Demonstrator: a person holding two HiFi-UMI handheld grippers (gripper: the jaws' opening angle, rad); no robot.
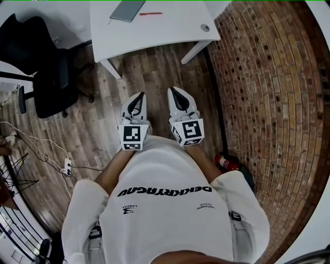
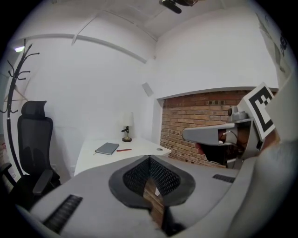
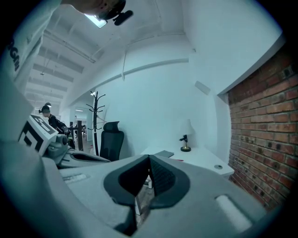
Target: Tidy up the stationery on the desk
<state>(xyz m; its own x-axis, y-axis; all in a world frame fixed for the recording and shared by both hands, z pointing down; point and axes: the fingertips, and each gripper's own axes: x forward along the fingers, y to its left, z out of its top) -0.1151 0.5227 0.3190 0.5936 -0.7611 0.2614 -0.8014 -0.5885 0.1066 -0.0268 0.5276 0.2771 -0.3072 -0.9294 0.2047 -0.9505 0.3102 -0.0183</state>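
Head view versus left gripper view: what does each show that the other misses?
Only the head view: a power strip with its cables on the floor, and the desk's legs. Only the left gripper view: a lamp on the desk and a coat rack. Both: the desk, notebook, red pen, black chair, brick wall and right gripper.

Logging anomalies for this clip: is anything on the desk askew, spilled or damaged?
Nothing stands out. The notebook and red pen lie flat and apart on the white desk; nothing is spilled or damaged.
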